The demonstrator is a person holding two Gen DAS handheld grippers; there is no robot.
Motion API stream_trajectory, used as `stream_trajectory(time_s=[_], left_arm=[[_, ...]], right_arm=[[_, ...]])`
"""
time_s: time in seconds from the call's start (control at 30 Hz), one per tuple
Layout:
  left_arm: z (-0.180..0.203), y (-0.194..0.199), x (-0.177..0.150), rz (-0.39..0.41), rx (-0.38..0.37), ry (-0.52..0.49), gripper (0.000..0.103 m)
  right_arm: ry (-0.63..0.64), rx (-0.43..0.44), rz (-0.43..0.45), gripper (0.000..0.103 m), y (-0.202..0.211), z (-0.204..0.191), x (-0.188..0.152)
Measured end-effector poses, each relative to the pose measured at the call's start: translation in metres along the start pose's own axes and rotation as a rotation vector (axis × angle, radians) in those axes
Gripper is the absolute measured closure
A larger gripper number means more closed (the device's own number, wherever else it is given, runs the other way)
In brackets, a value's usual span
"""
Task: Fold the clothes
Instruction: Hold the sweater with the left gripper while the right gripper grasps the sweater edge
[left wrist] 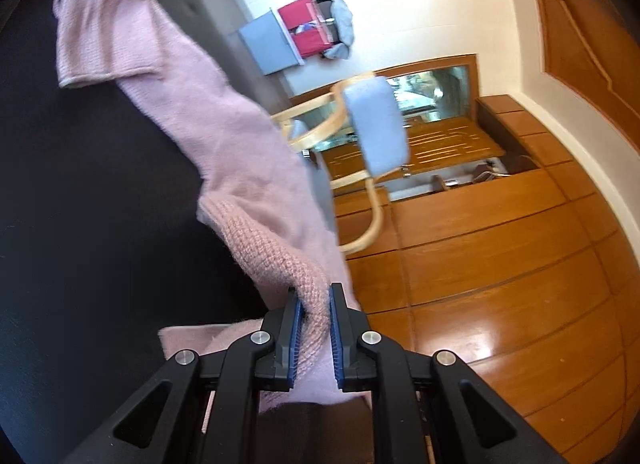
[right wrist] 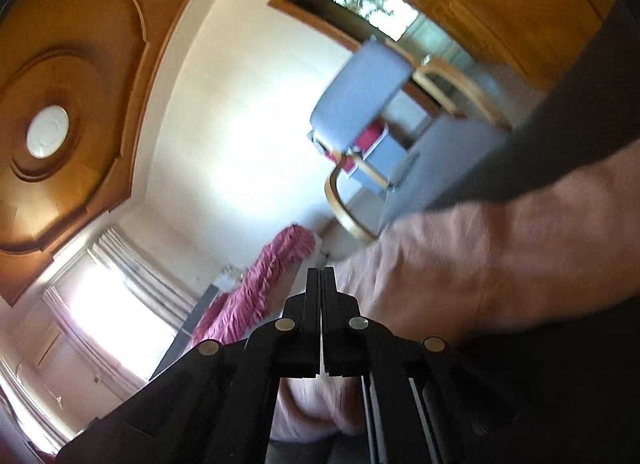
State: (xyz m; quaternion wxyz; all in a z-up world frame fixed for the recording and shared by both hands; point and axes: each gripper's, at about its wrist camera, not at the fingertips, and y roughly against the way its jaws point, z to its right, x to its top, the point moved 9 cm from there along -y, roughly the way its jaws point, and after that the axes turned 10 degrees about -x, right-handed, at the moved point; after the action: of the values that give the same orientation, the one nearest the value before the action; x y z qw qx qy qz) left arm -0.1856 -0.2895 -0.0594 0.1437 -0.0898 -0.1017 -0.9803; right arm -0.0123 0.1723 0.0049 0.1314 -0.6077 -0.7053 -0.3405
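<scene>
Pink sweater (left wrist: 240, 168), a fuzzy knit with a ribbed edge, sits pinched in my left tongs (left wrist: 314, 296) and trails away over the dark surface (left wrist: 80, 184), a sleeve lying across it farther off. I judge the fold barely begun. My right tongs (right wrist: 321, 276) are pressed together, with blurred pink cloth beside and below them; whether they pinch it I cannot tell.

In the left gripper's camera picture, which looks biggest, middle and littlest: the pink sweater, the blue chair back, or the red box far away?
As they look in the left wrist view:
1. pink sweater, biggest, though it is nearest the camera
2. blue chair back
3. red box, littlest, though it is farthest, so its real size is unsure
</scene>
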Motion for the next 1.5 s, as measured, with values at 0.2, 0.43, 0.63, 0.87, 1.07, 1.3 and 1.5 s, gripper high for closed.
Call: stream_trajectory(time_s=[0.2,0.43,0.63,0.87,1.07,1.3,1.5], left_arm=[[-0.038,-0.008,-0.014,-0.031,0.084,0.022,0.09],[-0.048,-0.008,-0.043,-0.128,0.138,-0.065,0.076],[-0.043,-0.016,-0.073,-0.204,0.1,-0.111,0.067],[-0.04,-0.032,-0.085,-0.237,0.094,-0.167,0.068],[-0.014,-0.032,-0.083,-0.256,0.039,-0.222,0.081],[0.02,-0.01,-0.058,-0.188,-0.09,-0.199,0.089],[0.013,-0.002,-0.041,-0.147,-0.104,-0.112,0.089]], right_arm=[[0.128,-0.072,-0.254,0.094,-0.014,0.002,-0.055],[0.304,-0.087,-0.387,0.023,-0.031,-0.015,-0.127],[0.314,-0.189,-0.441,0.023,-0.08,-0.011,-0.144],[0.36,-0.2,-0.414,0.083,-0.106,-0.02,-0.142],[0.253,-0.069,-0.348,0.094,-0.084,-0.029,-0.125],[0.25,0.074,-0.252,0.095,-0.04,-0.067,-0.09],[0.139,0.231,-0.168,0.101,-0.001,-0.077,-0.058]])
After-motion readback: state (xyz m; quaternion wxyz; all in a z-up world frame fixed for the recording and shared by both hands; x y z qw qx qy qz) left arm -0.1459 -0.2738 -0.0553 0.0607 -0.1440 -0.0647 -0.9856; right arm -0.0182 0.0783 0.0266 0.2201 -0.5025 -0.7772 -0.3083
